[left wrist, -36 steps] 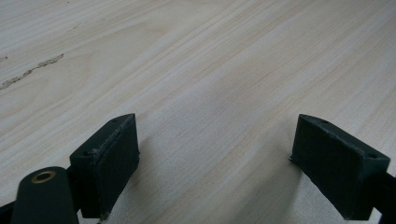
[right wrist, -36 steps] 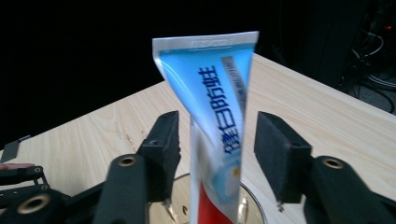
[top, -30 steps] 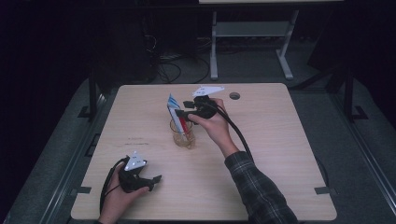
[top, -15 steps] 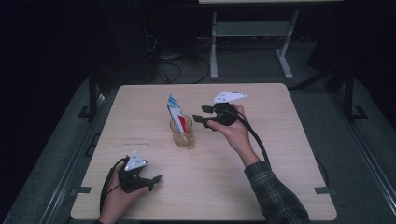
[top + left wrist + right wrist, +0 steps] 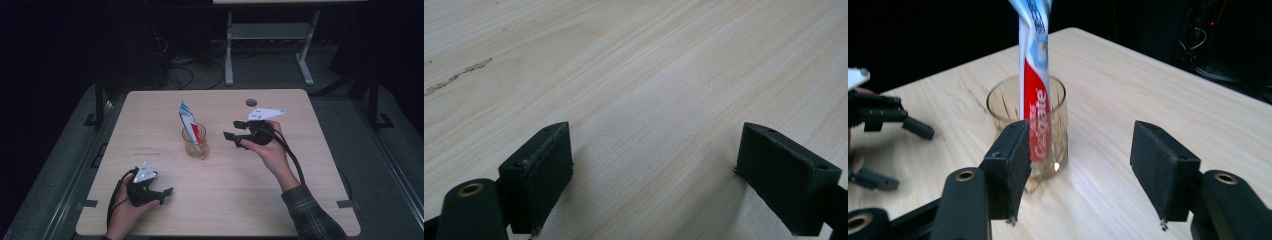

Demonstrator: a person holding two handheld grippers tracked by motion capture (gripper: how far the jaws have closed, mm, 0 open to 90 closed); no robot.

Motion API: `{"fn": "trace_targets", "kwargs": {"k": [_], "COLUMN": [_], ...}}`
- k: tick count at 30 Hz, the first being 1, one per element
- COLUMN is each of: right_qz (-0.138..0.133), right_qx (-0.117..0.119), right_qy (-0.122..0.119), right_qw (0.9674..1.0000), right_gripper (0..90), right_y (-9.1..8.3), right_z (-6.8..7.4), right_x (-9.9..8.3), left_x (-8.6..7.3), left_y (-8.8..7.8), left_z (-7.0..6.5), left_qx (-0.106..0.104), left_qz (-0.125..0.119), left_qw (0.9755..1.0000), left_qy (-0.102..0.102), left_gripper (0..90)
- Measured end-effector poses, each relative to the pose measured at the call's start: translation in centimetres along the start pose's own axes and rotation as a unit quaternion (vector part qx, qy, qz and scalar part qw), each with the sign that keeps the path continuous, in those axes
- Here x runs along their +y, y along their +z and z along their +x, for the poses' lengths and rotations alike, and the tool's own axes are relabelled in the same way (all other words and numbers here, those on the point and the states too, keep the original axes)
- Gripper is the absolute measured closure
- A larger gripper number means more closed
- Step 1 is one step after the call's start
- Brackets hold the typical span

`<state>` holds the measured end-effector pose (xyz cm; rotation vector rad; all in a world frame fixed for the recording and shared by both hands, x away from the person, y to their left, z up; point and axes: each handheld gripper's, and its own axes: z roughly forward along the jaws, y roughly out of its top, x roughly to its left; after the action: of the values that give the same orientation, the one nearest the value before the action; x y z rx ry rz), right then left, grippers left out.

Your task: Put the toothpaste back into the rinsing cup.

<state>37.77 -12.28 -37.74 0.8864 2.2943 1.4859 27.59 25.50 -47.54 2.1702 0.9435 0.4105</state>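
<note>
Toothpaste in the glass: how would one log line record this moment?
toothpaste tube: upright in glass | right gripper: open, beside glass | left gripper: open, on table

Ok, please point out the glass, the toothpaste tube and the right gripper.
glass (image 5: pixel 1055 135), right gripper view, its front wall.
toothpaste tube (image 5: pixel 1035 95), right gripper view, the red printed part.
right gripper (image 5: pixel 231 131), high view, midway between its fingertips.
</note>
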Motion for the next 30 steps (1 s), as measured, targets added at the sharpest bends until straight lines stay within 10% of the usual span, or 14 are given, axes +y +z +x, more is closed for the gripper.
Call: {"fn": "trace_targets", "kwargs": {"k": [30], "right_qz": [0.048], "right_qx": [-0.033], "right_qy": [0.029], "right_qw": [0.9979], "right_gripper": [33.3], "right_y": [-6.2], "right_z": [0.8], "right_x": [-9.0], "left_x": [0.0], "left_y": [0.0], "left_z": [0.0], "left_qx": [0.000], "left_qz": [0.000], "left_qw": [1.0000], "left_qy": [0.000], "left_gripper": [13.7]}}
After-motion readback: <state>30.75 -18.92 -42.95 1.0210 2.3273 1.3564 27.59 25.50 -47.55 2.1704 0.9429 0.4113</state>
